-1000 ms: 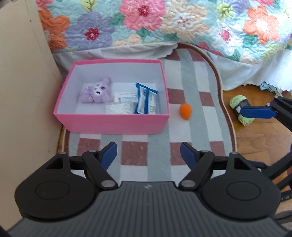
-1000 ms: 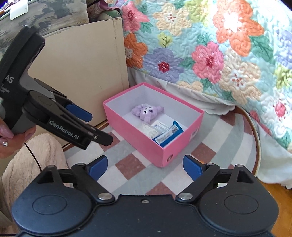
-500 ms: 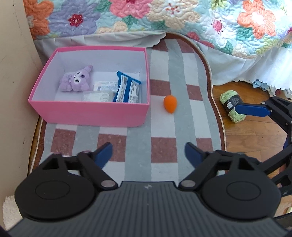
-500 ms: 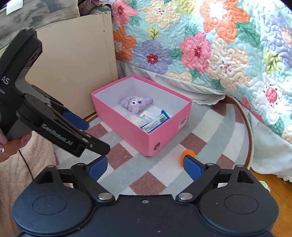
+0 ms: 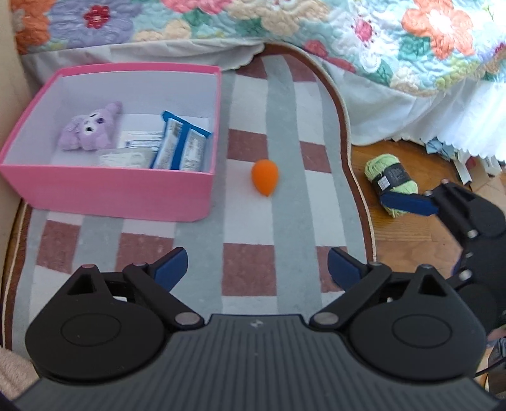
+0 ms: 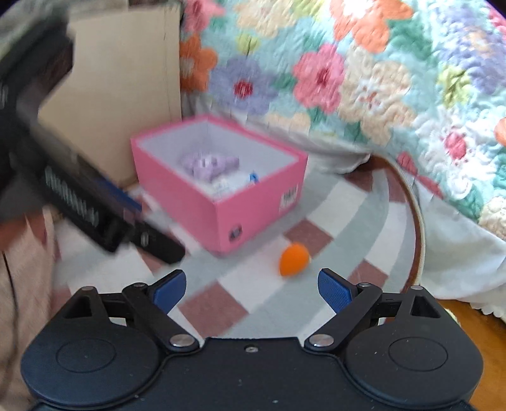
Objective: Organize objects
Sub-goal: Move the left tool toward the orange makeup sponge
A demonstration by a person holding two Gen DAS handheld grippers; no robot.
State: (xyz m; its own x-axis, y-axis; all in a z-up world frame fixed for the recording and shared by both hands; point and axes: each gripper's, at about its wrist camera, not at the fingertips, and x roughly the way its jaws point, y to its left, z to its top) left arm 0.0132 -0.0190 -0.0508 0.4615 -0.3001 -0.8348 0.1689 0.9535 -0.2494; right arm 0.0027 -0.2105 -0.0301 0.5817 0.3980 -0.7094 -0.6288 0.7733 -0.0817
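A pink box (image 5: pixel 104 189) (image 6: pixel 253 218) stands on the checked rug, holding a purple plush toy (image 5: pixel 90 129) (image 6: pixel 207 164), a blue-edged packet (image 5: pixel 182 145) and white sachets. An orange egg-shaped sponge (image 5: pixel 265 177) (image 6: pixel 293 259) lies on the rug just right of the box. A green yarn ball (image 5: pixel 390 180) rests on the wood floor past the rug's edge. My left gripper (image 5: pixel 257 268) hangs over the rug short of the sponge, its jaws opening with nothing between them. My right gripper (image 6: pixel 251 289) is open and empty, near the sponge; one of its fingers (image 5: pixel 408 204) reaches the yarn in the left wrist view.
A bed with a floral quilt (image 5: pixel 284 28) (image 6: pixel 348 79) and white skirt borders the rug at the back and right. A beige panel (image 6: pixel 126 88) stands left of the box. The rug's brown edge (image 5: pixel 354 170) meets bare wood floor (image 5: pixel 411 240) on the right. Papers lie under the bed skirt.
Both grippers have sunk toward the floor and shifted right, so the box slid left in view. The left jaws spread wider. The sponge came into the right wrist view.
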